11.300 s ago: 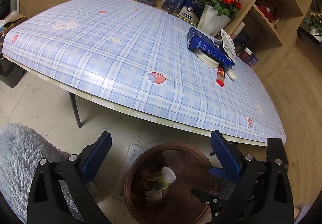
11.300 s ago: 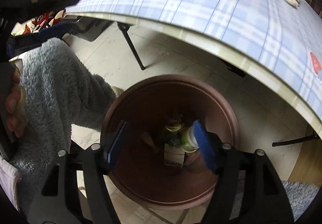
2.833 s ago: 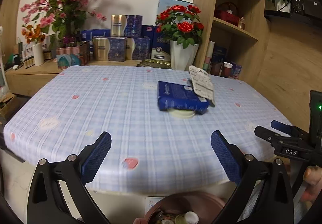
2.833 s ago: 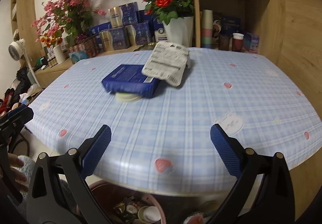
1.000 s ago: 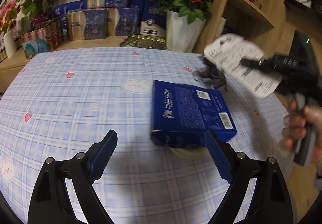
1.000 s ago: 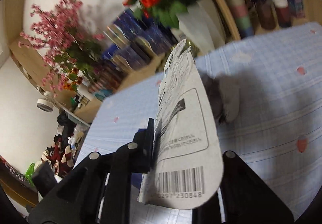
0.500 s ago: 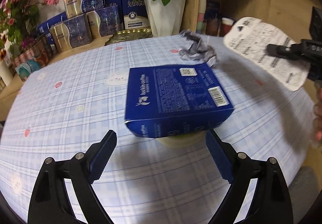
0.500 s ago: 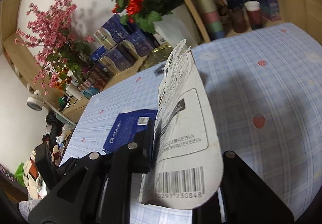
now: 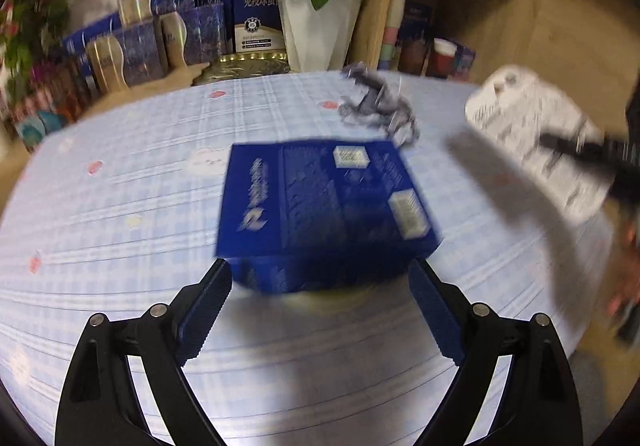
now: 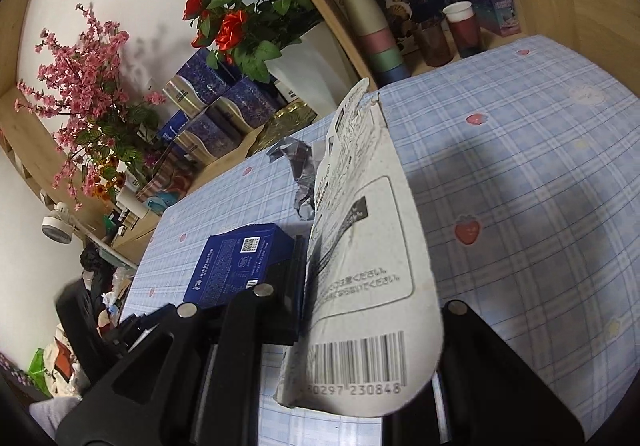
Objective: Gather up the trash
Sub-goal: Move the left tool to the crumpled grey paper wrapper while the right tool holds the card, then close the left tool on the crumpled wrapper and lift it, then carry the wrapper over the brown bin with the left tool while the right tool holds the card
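Trash on the checked tablecloth (image 9: 120, 230): a blue box (image 9: 320, 201) lying flat over a pale round lid-like piece (image 9: 332, 296), crumpled silver foil (image 9: 376, 105) just beyond it, and a white printed packet (image 10: 368, 286) already lifted clear of the table. Right gripper (image 10: 372, 330) pressed together, pinching that packet by its edge, barcode end nearest the camera. Left gripper (image 9: 320, 310) spread wide, pads either side of the box's near end, not yet pressing on it. Much blur in the left wrist view, so exact contact hard to judge.

Risks from here, as a judgement only: box nearly as wide as the spread of the pads, so a slightly skewed approach likely to shove it along the cloth rather than straddle it. Pale piece underneath likely to slide or be left behind when lifting. Thin packet held at one edge only, apt to slip or flap loose in a quick swing. Foil left within reach of the packet, easily knocked.
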Motion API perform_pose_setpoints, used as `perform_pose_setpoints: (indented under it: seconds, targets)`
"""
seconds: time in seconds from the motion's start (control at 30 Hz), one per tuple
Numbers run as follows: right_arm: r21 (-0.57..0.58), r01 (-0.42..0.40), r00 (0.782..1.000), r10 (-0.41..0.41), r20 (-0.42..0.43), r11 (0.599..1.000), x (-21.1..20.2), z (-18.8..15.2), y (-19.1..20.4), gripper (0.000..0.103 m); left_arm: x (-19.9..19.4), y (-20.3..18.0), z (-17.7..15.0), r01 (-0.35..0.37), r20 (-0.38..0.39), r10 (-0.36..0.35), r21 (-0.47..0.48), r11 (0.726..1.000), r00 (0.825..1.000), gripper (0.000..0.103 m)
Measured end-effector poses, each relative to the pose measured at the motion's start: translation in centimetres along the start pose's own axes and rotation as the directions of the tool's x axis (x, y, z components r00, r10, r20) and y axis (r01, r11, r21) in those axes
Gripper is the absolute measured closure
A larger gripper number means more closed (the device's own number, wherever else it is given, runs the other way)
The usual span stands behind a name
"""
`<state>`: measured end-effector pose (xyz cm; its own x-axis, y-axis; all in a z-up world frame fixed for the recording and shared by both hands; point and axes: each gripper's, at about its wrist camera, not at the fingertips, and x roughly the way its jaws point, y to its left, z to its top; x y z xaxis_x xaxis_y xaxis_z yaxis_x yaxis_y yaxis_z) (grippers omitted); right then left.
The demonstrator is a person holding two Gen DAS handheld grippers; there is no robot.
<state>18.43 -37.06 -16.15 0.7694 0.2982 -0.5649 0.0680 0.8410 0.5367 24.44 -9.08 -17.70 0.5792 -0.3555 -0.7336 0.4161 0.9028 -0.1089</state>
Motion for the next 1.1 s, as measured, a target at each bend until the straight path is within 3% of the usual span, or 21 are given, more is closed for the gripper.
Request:
perform_pose_setpoints:
  seconds: [0.13,0.3,0.47,0.7,0.73,0.77,0.8,0.83,1.1]
  targets:
    - [-0.006,0.023,0.999,-0.023,0.035,1.0,-1.0,0.1,-0.9,0.085,0.7,-2.3,3.5,0.068,0.009,-0.068,-0.018,0.997,0.998,0.015]
    - [0.039,0.051,0.996,-0.053,0.071,0.998,-2.7,0.8,-3.7,0.085,5.2,-6.4,8.7,0.113,-0.064,-0.116,-0.046,0.993,0.991,0.015]
    - [0.073,0.079,0.989,-0.087,0.117,0.994,-5.1,1.5,-6.6,0.085,11.0,-8.2,12.4,0.048,-0.126,-0.059,-0.086,0.995,0.99,0.015]
    - [0.092,0.111,0.982,-0.123,0.141,0.99,-7.7,0.8,-9.1,0.085,17.0,-8.2,14.6,-0.037,-0.212,-0.002,-0.179,0.983,0.977,0.016]
    - [0.091,0.113,0.982,-0.125,0.141,0.989,-7.9,0.7,-9.2,0.085,17.7,-8.3,14.6,-0.05,-0.227,0.009,-0.176,0.983,0.974,0.025]
    - [0.089,0.116,0.982,-0.128,0.139,0.989,-8.1,0.4,-9.4,0.085,18.1,-8.2,14.5,-0.064,-0.244,0.021,-0.171,0.983,0.969,0.047]
    - [0.086,0.118,0.982,-0.129,0.137,0.989,-8.2,0.3,-9.4,0.085,18.3,-8.1,14.4,-0.069,-0.255,0.024,-0.171,0.983,0.967,0.059]
    - [0.084,0.121,0.982,-0.131,0.134,0.989,-8.3,0.1,-9.3,0.085,18.1,-8.0,14.2,-0.063,-0.245,0.018,-0.178,0.982,0.969,0.064]
    - [0.085,0.091,0.985,-0.102,0.139,0.992,-8.5,-1.5,-7.1,0.085,11.4,-8.3,13.4,0.067,-0.139,-0.083,-0.118,0.991,0.987,0.07]
